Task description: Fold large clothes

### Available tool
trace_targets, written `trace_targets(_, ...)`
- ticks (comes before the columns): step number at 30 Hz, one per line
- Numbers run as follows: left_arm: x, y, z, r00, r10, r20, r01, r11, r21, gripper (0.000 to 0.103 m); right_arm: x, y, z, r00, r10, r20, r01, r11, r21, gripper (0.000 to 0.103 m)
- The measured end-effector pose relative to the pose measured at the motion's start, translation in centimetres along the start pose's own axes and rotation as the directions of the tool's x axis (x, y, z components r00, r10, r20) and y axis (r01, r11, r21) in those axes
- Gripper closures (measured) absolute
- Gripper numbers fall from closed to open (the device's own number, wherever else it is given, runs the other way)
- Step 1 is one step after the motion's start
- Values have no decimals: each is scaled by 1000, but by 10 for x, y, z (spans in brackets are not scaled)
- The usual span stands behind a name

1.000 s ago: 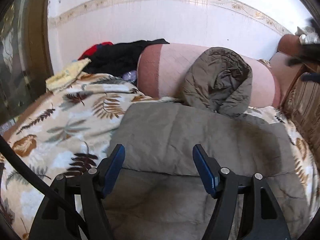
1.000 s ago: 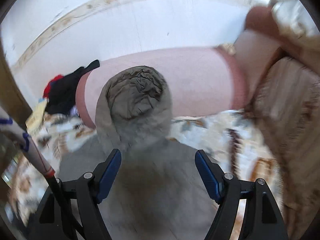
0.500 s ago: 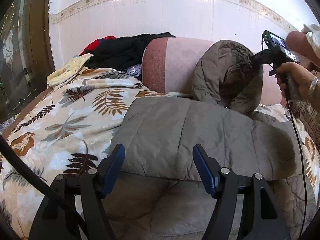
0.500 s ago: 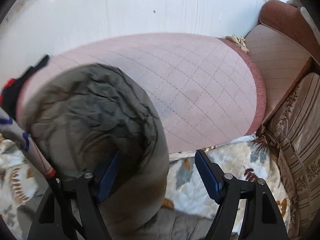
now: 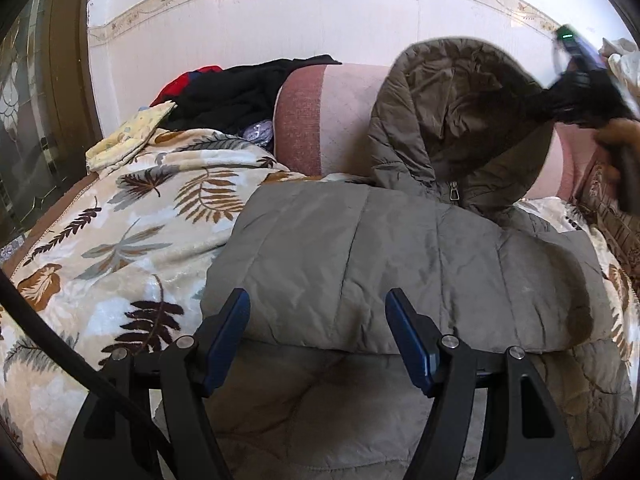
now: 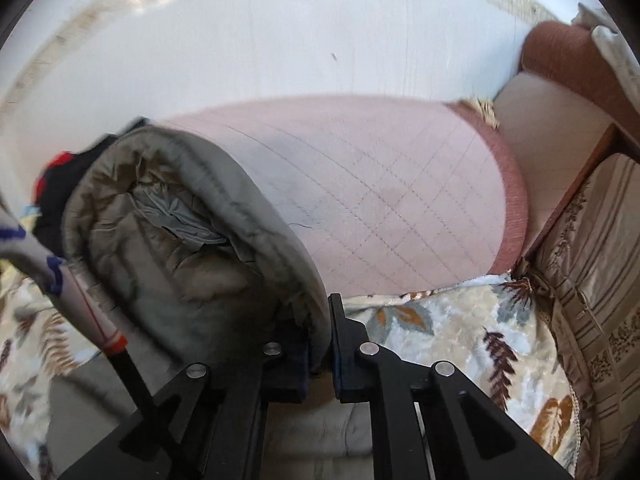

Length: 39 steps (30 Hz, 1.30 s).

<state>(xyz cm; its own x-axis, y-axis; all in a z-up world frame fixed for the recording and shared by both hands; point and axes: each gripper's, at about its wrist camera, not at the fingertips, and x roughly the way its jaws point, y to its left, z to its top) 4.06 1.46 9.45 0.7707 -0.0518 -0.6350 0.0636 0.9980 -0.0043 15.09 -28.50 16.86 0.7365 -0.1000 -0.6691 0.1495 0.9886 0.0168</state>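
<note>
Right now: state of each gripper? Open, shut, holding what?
Left gripper: open, holding nothing, poised over the folded jacket.
Right gripper: shut on the rim of the jacket's hood.

An olive-grey quilted hooded jacket (image 5: 400,264) lies folded flat on a leaf-print blanket, its near edge doubled over a lower layer, its zipper pull at the collar, while its hood (image 6: 192,236) stands raised at the far right against a pink bolster.
</note>
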Motion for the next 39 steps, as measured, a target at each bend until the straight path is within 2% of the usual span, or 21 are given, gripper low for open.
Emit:
trace_targets(4, -13, 11, 7, 999, -8, 31, 10, 999, -48, 34, -72, 4, -48, 995, 81, 52, -79, 997, -24, 96)
trace_targets(7, -25, 26, 13, 998, -3, 61, 9, 995, -99, 34, -125, 11, -108, 989, 123, 88, -120, 992, -43, 95)
trace_targets(9, -33, 31, 17, 995, 17, 97, -6, 994, -113, 34, -139, 13, -145, 988, 124, 94, -120, 992, -43, 95)
trace_targets(12, -44, 33, 20, 990, 25, 140, -7, 992, -129, 34, -122, 12, -201, 994, 107, 27, -106, 994, -9, 95)
trace_targets(15, -45, 23, 20, 989, -8, 148, 24, 994, -106, 34, -84, 12, -231, 993, 96, -73, -96, 995, 5, 95)
trace_targets(17, -36, 8, 19, 990, -49, 134, 59, 996, -70, 34, -69, 20, -235, 994, 56, -93, -60, 997, -47, 95)
trace_targets(21, 1, -34, 10, 990, -133, 39, 131, 991, 33, 34, -57, 26, -232, 993, 56, -102, -62, 996, -60, 95)
trace_targets(24, 40, -59, -10, 994, -61, -91, 73, 989, 133, 33, -54, 27, -234, 992, 45, -119, -55, 995, -78, 92)
trace_targets(25, 44, -61, -13, 994, -49, -100, 63, 988, 141, 33, -55, 25, -236, 991, 48, -123, -59, 995, -80, 86)
trace_targets(28, 41, -58, -10, 994, -63, -93, 74, 990, 120, 33, -74, 20, -238, 991, 22, -129, -37, 993, -115, 75)
trace_targets(30, 41, -53, -11, 993, -68, -97, 77, 992, 102, 32, -94, 17, -235, 993, 21, -112, -34, 993, -113, 73)
trace_targets(33, 42, -49, -13, 993, -66, -101, 76, 992, 99, 32, -130, 14, -226, 998, 58, -12, -59, 995, -75, 72)
trace_targets(35, 42, -50, -13, 993, -62, -97, 72, 992, 104, 32, -143, 17, -213, 989, 122, 79, -118, 992, -52, 72)
trace_targets(37, 39, -48, -12, 993, -68, -94, 77, 993, 90, 32, -137, 28, -204, 984, 146, 106, -140, 988, -60, 72)
trace_targets(39, 35, -44, -11, 993, -79, -89, 86, 993, 77, 32, -109, 34, -202, 978, 201, 49, -199, 979, -38, 72)
